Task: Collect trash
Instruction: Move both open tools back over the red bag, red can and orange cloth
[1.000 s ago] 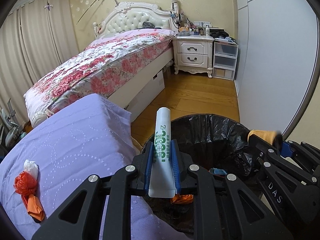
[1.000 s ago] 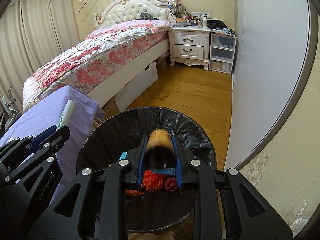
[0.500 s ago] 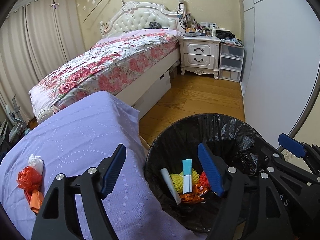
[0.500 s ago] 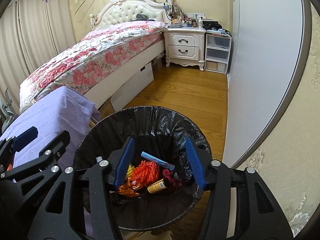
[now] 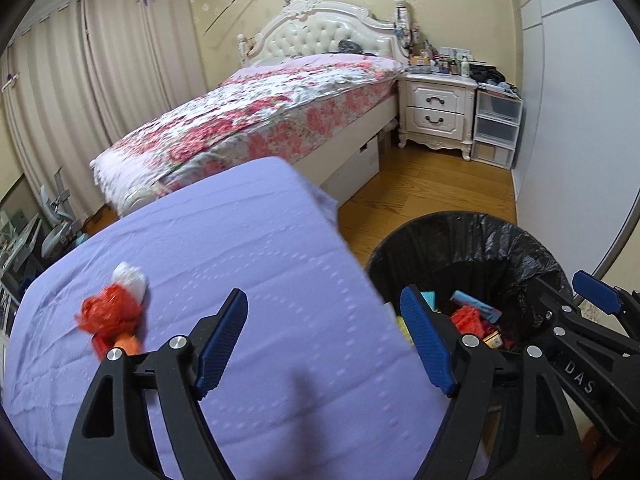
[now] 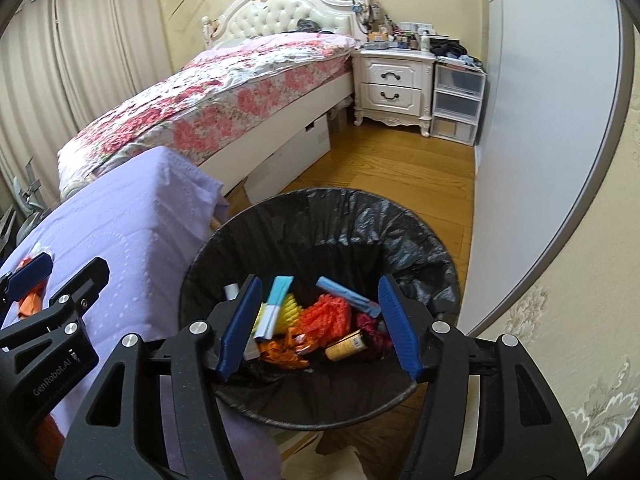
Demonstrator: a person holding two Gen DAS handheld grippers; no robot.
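Note:
The black-lined trash bin [image 6: 320, 208] stands on the floor beside a table under a purple cloth [image 5: 260, 248]. Inside the bin lie a brown bottle [image 6: 347, 345], an orange net [image 6: 326, 314], a white tube [image 6: 231, 292] and other scraps. My right gripper [image 6: 320, 284] hangs over the bin, jaws opening, nothing between them. My left gripper [image 5: 324, 300] is over the cloth's right edge, jaws opening and empty. To its left on the cloth lie a red plastic wad [image 5: 110, 314], a white tissue [image 5: 130, 278] and an orange scrap [image 5: 128, 344].
A floral bed [image 5: 280, 112] runs behind the table, with a white box [image 5: 360, 160] under it. A white nightstand [image 5: 436, 112] and plastic drawers [image 5: 496, 128] stand at the back. A grey wardrobe wall [image 5: 580, 120] lines the right. Wooden floor [image 6: 380, 172] lies beyond the bin.
Both grippers opened: the white tube left the left jaws and the brown bottle left the right jaws, both now in the bin. The left gripper swung left over the cloth.

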